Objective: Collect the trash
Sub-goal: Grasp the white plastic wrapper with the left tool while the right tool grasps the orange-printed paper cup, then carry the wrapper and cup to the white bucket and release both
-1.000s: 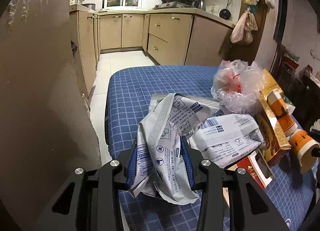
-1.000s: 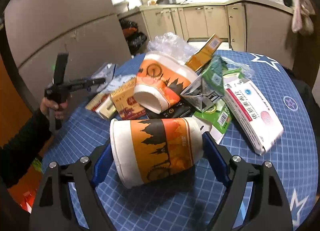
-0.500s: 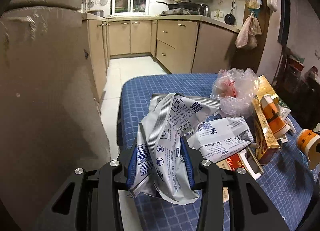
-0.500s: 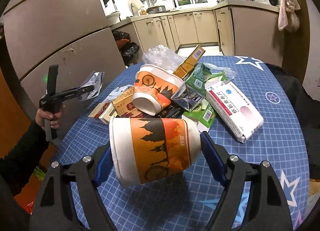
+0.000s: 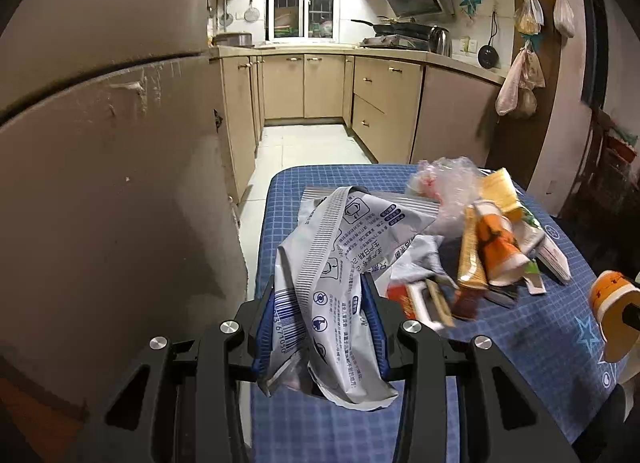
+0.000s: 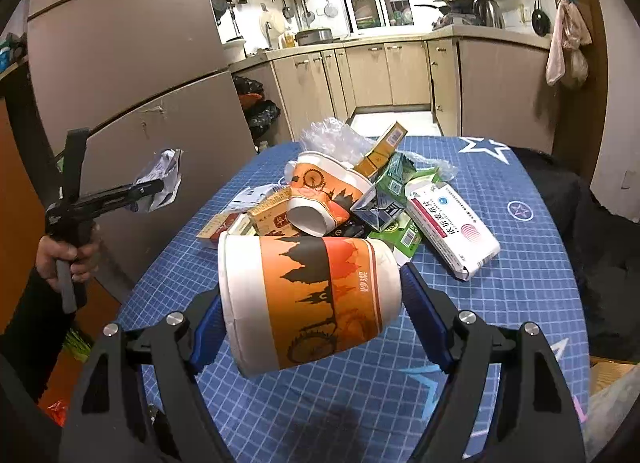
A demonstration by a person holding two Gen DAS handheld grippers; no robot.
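Note:
My left gripper (image 5: 320,327) is shut on a crumpled grey-white plastic wrapper (image 5: 340,263) and holds it in the air off the table's left side. It also shows in the right wrist view (image 6: 154,187), with the wrapper (image 6: 162,179) in it. My right gripper (image 6: 308,311) is shut on an orange-and-white paper cup (image 6: 308,299), lying sideways and lifted above the blue checked table (image 6: 520,295). That cup shows at the right edge of the left wrist view (image 5: 612,307). A trash pile stays on the table: a second orange cup (image 6: 324,199), clear plastic (image 6: 332,137), cartons.
A white medicine box (image 6: 452,229) lies right of the pile, with a green carton (image 6: 396,183) and a yellow box (image 6: 380,151). A tall brown fridge (image 5: 100,183) stands close on the left. Kitchen cabinets (image 5: 304,87) and a tiled floor (image 5: 296,147) lie beyond.
Both grippers have risen and drawn back from the pile with their loads. The left one has swung left off the table edge with the wrapper. The pile looks smaller and farther.

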